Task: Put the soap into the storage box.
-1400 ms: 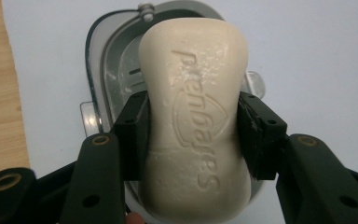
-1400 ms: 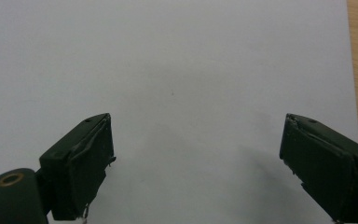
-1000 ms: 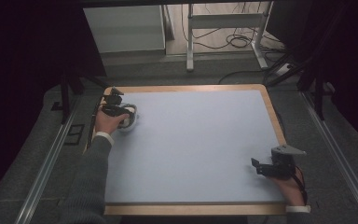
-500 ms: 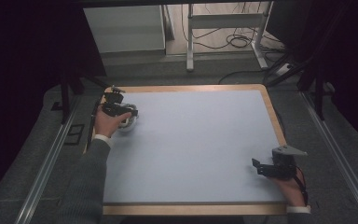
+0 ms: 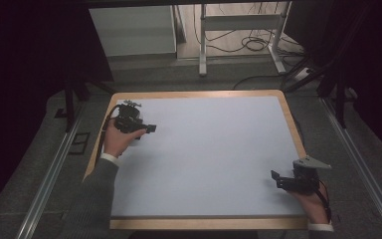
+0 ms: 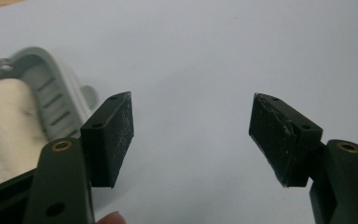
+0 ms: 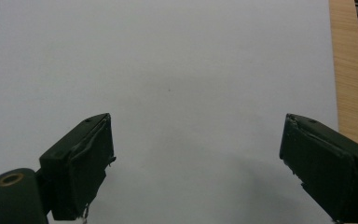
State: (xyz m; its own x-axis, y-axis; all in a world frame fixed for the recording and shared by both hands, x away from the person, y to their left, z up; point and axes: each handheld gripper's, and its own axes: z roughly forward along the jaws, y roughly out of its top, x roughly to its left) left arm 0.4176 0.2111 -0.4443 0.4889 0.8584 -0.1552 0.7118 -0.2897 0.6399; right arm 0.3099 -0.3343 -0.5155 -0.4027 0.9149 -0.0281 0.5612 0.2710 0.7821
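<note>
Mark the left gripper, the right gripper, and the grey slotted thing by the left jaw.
left gripper (image 6: 193, 135): left gripper view, gap midway between its open tips.
right gripper (image 7: 196, 163): right gripper view, gap midway between its open tips.
grey slotted plastic piece (image 6: 58, 95): left gripper view, its ribbed inner wall; blurred, kind unclear.

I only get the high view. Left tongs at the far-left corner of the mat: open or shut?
Observer: Open. In the left gripper view the left tongs stand wide apart, with bare mat between them.
Operator: Anything near them? The hand blocks my view.
Observer: Yes. A grey slotted dish sits beside one jaw, outside the gap. A pale lump lies in it, and it's too blurred to identify.
Operator: Right tongs?
Observer: Open too. In the right gripper view the right tongs have nothing between them, and the wooden table edge runs off to one side.
</note>
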